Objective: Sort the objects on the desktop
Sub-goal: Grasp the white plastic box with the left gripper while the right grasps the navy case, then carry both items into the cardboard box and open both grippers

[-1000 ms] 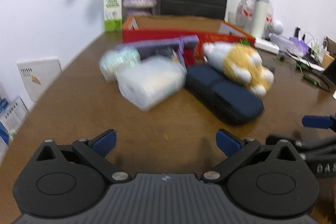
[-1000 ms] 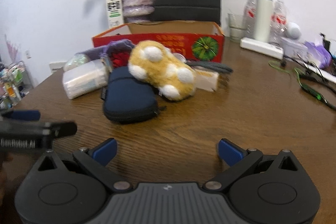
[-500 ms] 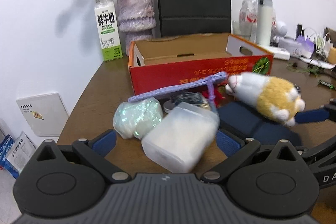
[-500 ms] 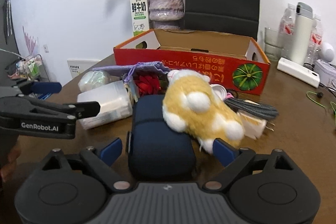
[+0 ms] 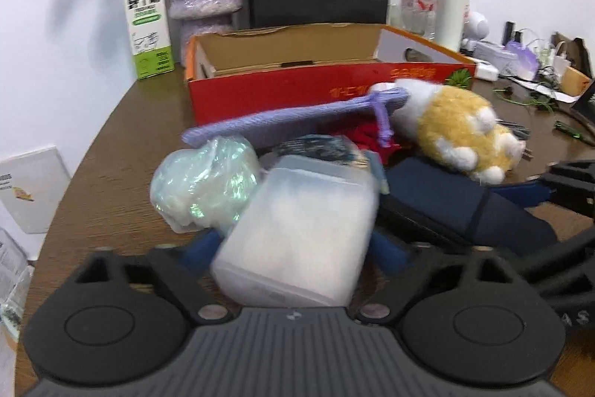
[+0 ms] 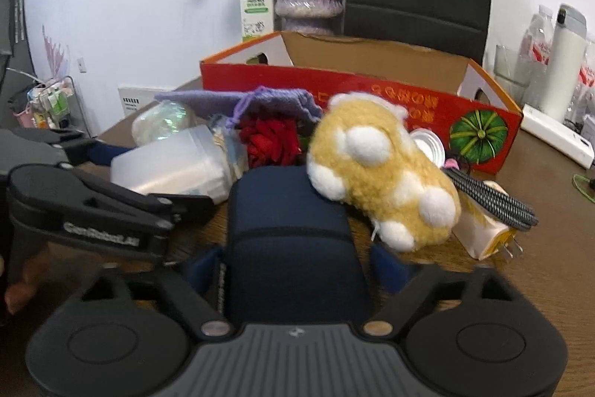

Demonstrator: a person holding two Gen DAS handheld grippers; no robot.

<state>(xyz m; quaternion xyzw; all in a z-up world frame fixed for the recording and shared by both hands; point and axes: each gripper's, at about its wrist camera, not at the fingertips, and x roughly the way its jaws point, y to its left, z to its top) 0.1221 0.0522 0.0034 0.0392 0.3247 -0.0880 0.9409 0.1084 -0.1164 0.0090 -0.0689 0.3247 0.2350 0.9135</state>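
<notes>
In the left wrist view the left gripper (image 5: 293, 250) has its jaws spread wide on either side of the frosted plastic tub (image 5: 297, 229), whose near end sits between the blue fingertips (image 5: 386, 250) without being pinched; an iridescent bag (image 5: 204, 183) leans just beside the tub, and a purple pouch (image 5: 282, 119) lies across the pile in front of the red cardboard box (image 5: 327, 88), all on the brown worktop (image 5: 122, 155). To take the tub well, I judge the jaws should close squarely on its two long flanks, deep enough that the smooth plastic cannot slip out, and lift clear of the bag before swinging toward the box. In the right wrist view the right gripper (image 6: 293, 266) likewise straddles the navy zip case (image 6: 290, 233) with its jaws wide and not yet gripping; the plush toy (image 6: 375, 173) rests on the case's far corner, so a slow, level lift would probably let it roll off instead of dragging it along with the charger cable (image 6: 491, 196). Compared with half a second earlier, both grippers have pushed forward: then tub and case lay ahead of the fingertips, now each sits between them, while the jaws remain just as wide.
</notes>
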